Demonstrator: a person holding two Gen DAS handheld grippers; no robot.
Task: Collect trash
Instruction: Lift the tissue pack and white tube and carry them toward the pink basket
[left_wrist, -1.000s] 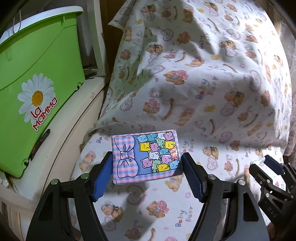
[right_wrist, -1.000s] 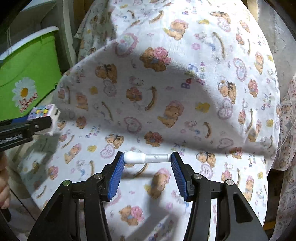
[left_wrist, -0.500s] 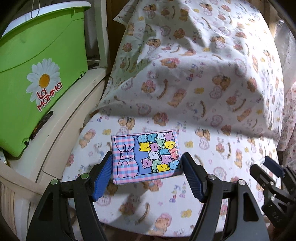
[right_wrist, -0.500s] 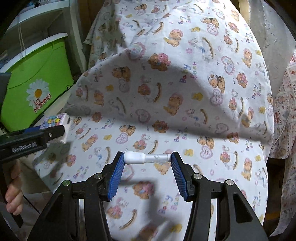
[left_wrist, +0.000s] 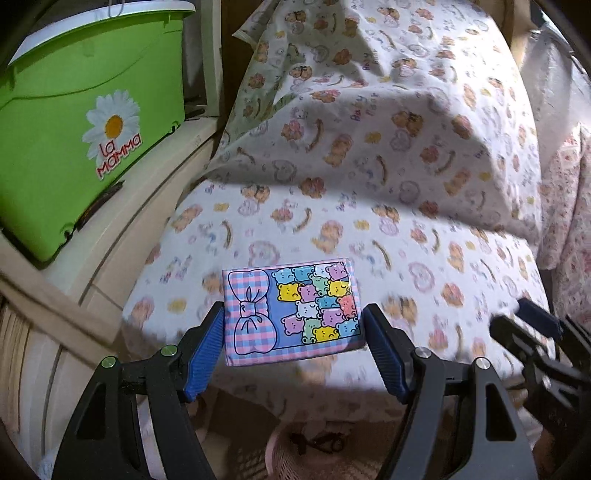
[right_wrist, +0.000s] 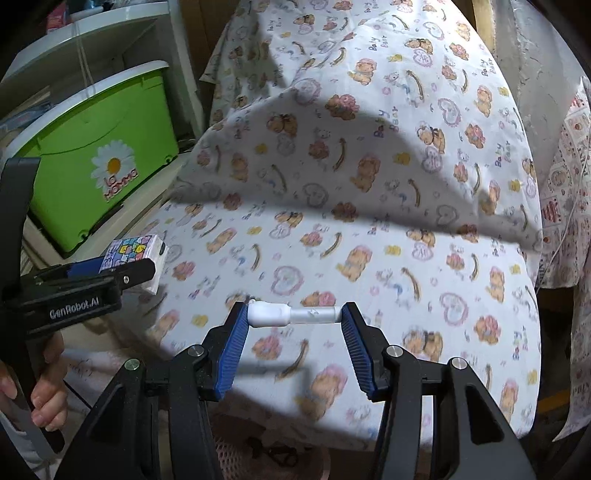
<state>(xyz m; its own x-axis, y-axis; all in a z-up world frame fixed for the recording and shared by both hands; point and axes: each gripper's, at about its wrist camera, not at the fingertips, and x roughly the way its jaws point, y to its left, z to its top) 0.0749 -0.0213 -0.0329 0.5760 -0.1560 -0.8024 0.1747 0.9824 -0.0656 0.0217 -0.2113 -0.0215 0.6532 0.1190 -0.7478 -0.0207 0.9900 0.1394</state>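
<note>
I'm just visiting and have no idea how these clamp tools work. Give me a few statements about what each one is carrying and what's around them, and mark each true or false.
1. The left gripper holds a tissue pack printed with a bow and coloured bears. True.
2. The right gripper is empty. False: a small white tube is clamped end to end between its pads.
3. The green bin bears a daisy sticker. True.
4. The tissue pack lies flat on the bear-print cloth. False: it is held up between the pads, off the cloth.
5. A pink mesh basket shows at the bottom edge, below the grippers. True.
</note>
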